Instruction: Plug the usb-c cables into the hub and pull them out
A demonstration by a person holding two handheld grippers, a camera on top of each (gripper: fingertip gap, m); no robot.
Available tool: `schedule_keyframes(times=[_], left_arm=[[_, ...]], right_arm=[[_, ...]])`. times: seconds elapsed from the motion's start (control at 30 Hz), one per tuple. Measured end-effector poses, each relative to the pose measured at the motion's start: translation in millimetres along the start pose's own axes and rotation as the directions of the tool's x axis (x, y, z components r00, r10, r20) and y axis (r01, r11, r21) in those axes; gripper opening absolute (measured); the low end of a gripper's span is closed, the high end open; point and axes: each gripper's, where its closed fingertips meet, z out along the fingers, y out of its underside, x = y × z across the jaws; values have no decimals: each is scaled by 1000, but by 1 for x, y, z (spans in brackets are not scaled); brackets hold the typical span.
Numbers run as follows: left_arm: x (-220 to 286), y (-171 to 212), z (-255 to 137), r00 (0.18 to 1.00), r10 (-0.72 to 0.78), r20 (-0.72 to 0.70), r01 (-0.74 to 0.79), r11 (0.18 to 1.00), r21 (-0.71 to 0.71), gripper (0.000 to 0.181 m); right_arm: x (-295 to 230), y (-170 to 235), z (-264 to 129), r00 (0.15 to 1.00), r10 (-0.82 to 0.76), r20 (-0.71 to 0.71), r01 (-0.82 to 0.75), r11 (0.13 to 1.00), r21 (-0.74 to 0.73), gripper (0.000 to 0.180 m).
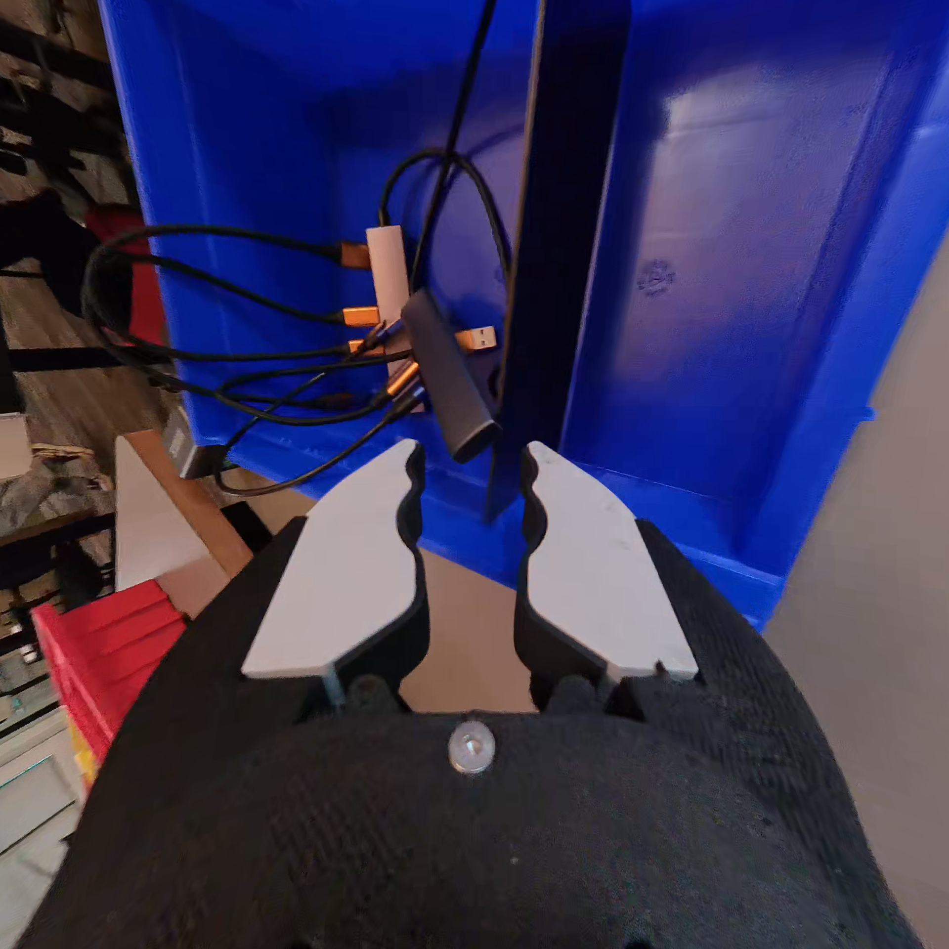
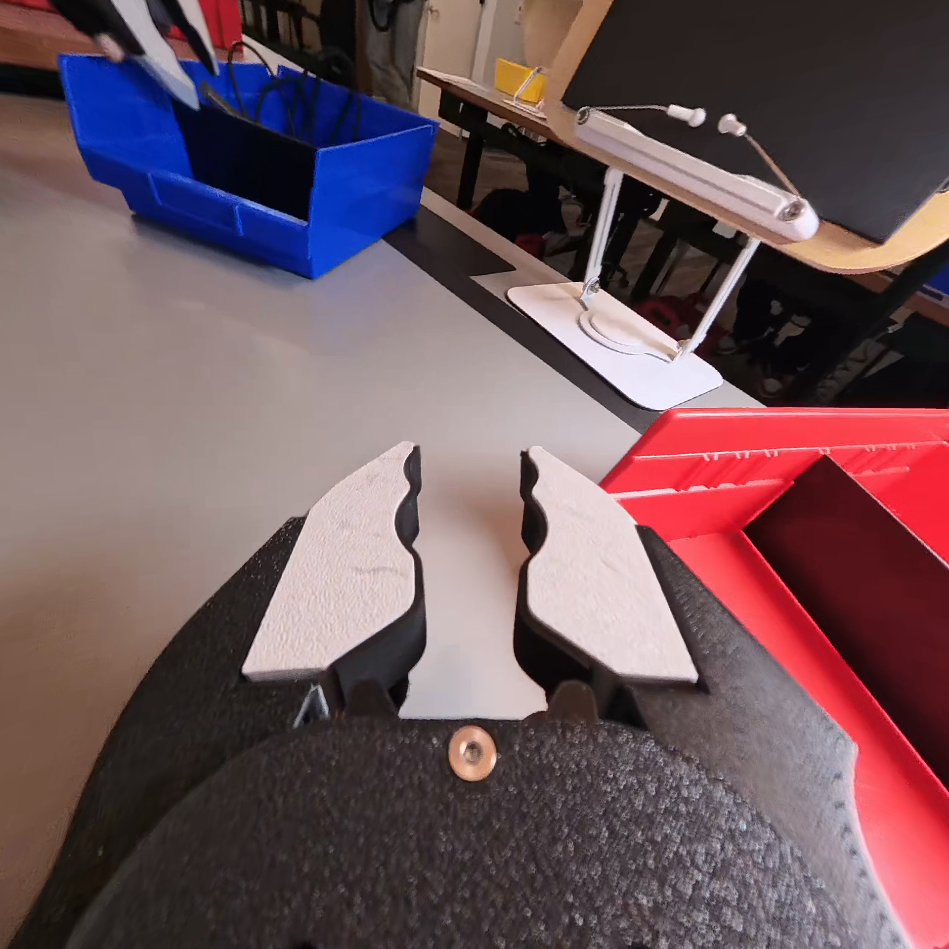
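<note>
In the left wrist view a blue bin holds two hubs. A silver hub has black cables with orange plugs in its side. A dark grey hub lies tilted across it, also with cables plugged in. An orange USB plug shows behind the dark hub. My left gripper is open and empty, just in front of the dark hub's near end. My right gripper is open and empty over the grey table. The left gripper hangs over the blue bin in the right wrist view.
A dark divider splits the blue bin; its right compartment holds nothing. A red bin stands right of my right gripper. A white stand with a tilted board sits at the table's far edge. Cables loop out over the bin's side. My hands' fingertips stand some 50 cm from each other.
</note>
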Motion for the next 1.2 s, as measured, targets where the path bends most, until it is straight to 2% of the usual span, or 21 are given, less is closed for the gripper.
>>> schedule_keyframes(times=[0.13,0.47,0.6,0.7,0.83,1.0,1.1,1.2], left_arm=[[5,-5,7,995,55,-82,-59,997,-48,29],[1,-2,6,963,256,-84,-269,938,-220,23],[-20,-7,-9,926,377,27,-359,898,-254,15],[-38,-17,-27,915,384,121,-350,908,-231,12],[-64,-41,-63,921,287,264,-271,958,-96,11],[-87,-71,-121,903,156,400,-204,976,79,11],[-94,-90,-162,894,48,446,-166,959,231,11],[-94,-116,-211,893,-101,438,-124,882,455,11]], right_arm=[[-3,5,-2,1000,0,13,0,1000,-12,36],[-1,8,-7,1000,12,16,-12,1000,-19,33],[0,10,-8,1000,17,16,-17,1000,-22,32],[-1,6,-8,999,27,20,-27,1000,-10,32],[-2,-1,-9,999,37,20,-37,999,15,31],[-3,-10,-10,997,76,30,-77,996,45,31],[-6,-24,-11,997,76,32,-78,994,82,31],[-10,-48,-12,998,50,41,-55,990,132,29]])
